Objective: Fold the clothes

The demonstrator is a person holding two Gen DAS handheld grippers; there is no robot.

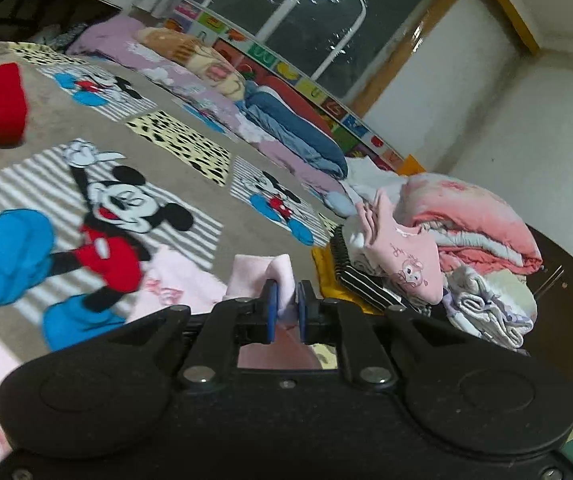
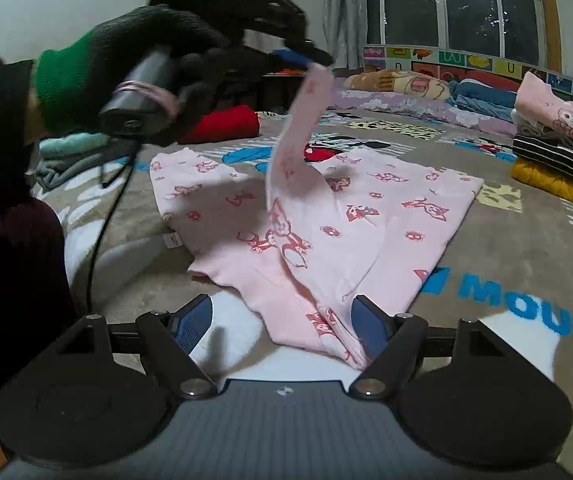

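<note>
Pink pyjama garment (image 2: pixel 350 216) on bed, left gripper (image 1: pixel 286 300) fingers pinching its lifted end — right gripper (image 2: pixel 282 320) fingers spread.

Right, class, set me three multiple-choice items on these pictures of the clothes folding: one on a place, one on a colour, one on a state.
1. Where is the folded stack of clothes in the right wrist view?
A. Far right on the bed
B. On the floor
C. Under the window

2. What colour is the garment being folded?
A. Yellow
B. Pink with red prints
C. Striped black

3. How is the left tool?
A. Open and empty
B. Resting on the blanket
C. Shut on a strip of the pink garment

Answers: 1 A, the pile sits at the right edge of the blanket. 2 B, pale pink cloth with red figures. 3 C, the cloth is pinched between its blue pads and lifted.
</note>
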